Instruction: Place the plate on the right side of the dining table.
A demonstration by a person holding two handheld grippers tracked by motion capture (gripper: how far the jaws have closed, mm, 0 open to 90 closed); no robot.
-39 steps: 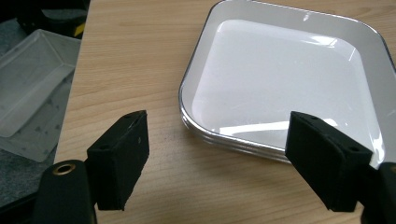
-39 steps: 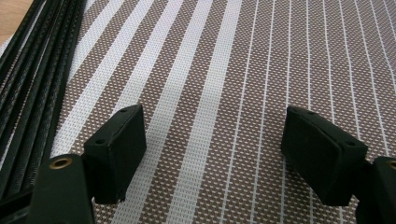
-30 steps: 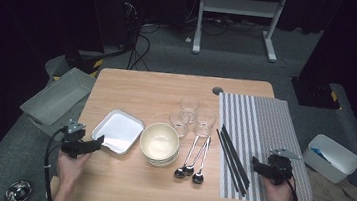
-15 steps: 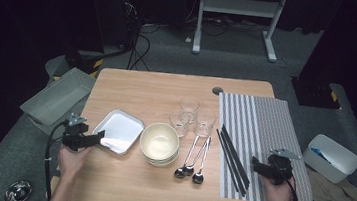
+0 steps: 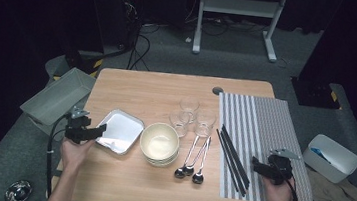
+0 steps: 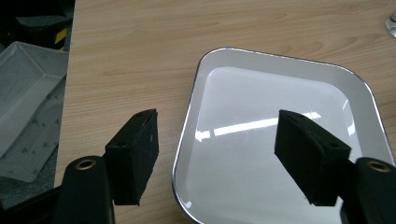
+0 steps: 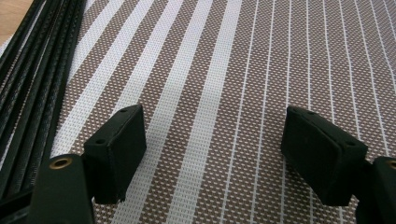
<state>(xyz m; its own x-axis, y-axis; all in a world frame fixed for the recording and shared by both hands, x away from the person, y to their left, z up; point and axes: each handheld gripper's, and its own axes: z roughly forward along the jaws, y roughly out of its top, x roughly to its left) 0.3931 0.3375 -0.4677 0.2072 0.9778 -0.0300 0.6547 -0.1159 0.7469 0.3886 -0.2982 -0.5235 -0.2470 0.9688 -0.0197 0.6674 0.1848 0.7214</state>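
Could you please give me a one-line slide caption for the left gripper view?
Left gripper, jaws open and just closing slightly, straddles the near-left rim of the empty white tray on the wooden table.

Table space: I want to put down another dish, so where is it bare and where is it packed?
Bare wood runs along the far edge of the table, behind the tray and glasses, and along the near edge in front of the bowls. The right half of the striped mat is free. The middle is crowded: bowls, glasses, spoons, chopsticks.
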